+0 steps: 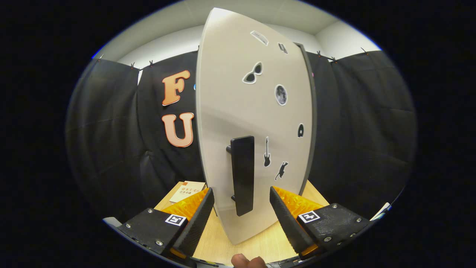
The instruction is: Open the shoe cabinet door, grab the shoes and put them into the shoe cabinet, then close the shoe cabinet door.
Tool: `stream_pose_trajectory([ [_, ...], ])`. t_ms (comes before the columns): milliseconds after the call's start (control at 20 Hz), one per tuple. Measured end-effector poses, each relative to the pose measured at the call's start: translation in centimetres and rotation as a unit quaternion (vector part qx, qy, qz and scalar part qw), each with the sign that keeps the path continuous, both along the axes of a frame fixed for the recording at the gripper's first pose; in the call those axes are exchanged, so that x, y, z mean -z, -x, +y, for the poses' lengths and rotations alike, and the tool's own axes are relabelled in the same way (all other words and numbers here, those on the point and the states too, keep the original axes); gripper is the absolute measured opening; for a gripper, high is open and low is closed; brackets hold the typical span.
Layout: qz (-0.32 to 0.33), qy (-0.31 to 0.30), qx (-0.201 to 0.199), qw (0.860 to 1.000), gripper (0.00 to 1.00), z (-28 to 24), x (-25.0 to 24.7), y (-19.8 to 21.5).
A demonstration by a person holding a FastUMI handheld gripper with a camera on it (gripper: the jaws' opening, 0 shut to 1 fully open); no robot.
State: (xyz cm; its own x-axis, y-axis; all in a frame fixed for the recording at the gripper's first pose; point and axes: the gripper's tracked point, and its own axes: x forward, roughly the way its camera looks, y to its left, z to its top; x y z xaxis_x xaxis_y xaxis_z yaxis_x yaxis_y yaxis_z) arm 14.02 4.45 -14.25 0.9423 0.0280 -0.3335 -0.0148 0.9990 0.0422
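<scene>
The shoe cabinet's pale door (253, 111) rises straight ahead, with several small black stickers on it. A black vertical handle (242, 175) is mounted low on the door. My gripper (241, 201) is open, its two black ribbed fingers (199, 219) standing either side of the handle's lower half without touching it. The door's left edge points toward me, so it seems slightly ajar; the cabinet's inside is hidden.
A light wooden tabletop (256, 245) carries the cabinet. A booklet (187, 190) lies on the wood behind the left finger. A fingertip of the person's hand (248, 260) shows below the fingers. Black cloth surrounds the booth.
</scene>
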Motion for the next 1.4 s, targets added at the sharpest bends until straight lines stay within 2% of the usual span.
stream_pose_trajectory([
  [200,-0.008,-0.012,-0.032,0.999,0.94,3.4,0.4,-4.2],
  [350,-0.014,-0.016,-0.027,0.999,0.95,3.5,0.0,-6.8],
  [550,-0.011,-0.045,-0.046,0.998,0.95,4.9,0.4,-9.4],
  [1400,-0.011,-0.049,-0.068,0.996,0.93,6.4,1.5,-15.9],
])
